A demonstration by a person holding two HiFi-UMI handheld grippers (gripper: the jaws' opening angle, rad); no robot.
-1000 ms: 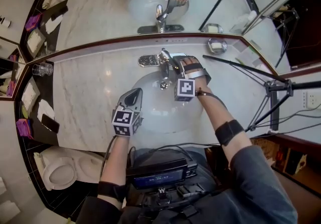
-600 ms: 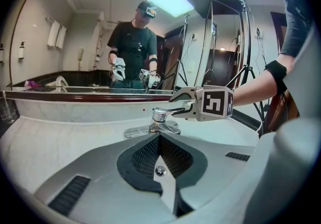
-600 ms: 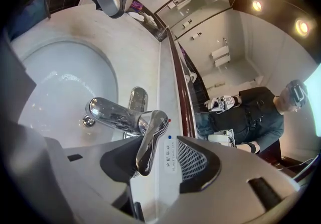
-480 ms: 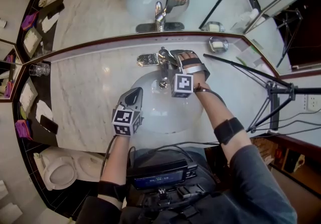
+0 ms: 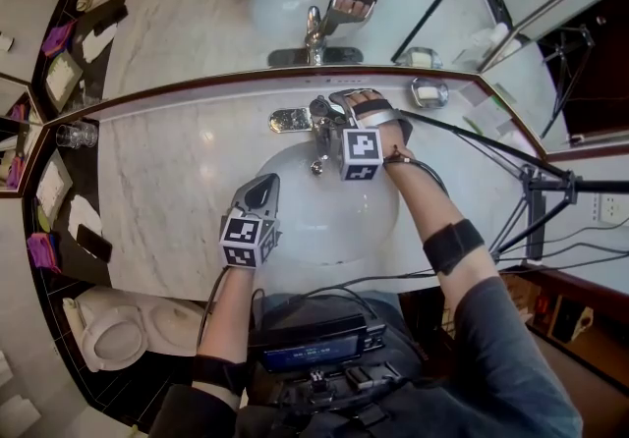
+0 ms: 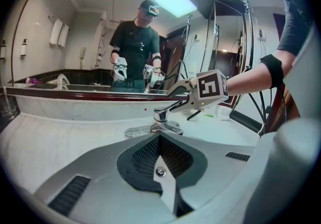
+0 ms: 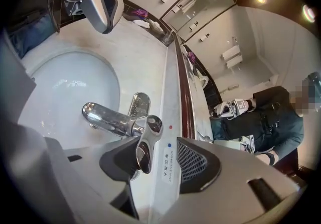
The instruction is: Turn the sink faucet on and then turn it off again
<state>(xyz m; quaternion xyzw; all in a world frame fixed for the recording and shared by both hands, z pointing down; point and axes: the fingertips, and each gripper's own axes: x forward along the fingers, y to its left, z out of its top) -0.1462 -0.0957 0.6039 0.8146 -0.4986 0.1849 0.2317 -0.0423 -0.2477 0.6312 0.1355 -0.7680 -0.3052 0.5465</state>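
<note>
Bathroom vanity: a pale marble table (image 5: pixel 167 191) with an oval sink basin (image 5: pixel 295 230) set into it and a mirror (image 5: pixel 197 14) along the back edge.

Nearest the person, the left claw (image 5: pixel 262 183) hangs over the near left rim of the basin. Its jaws are together with nothing between them, and it takes no part in the work.

At the far rim of the basin stands the chrome faucet (image 7: pixel 108 117), with its spout reaching out over the bowl. Its single lever (image 7: pixel 145 142) slants upward from the faucet body. The right claw (image 5: pixel 344 104) has that lever between its jaws. The jaws have just been opening and stand wide. The lever lies against, or just beside, one pad, with a clear gap to the other. It is not clamped. No stream of water can be made out in any view, so whether the faucet is on cannot be told.

Behind and to the right, a soap dish (image 5: pixel 428 90) sits against the mirror, and a tripod (image 5: pixel 536 171) has one leg reaching onto the table near the right forearm.

Risks, as judged:
- With the jaws this wide, the lever may slip out under a push, so the stroke would fall short.
- A sideways load could swing the lever and change the temperature instead of the flow.
- A full lift could splash water out of the basin onto the table.
- The right forearm may knock the tripod leg on the way out.
</note>
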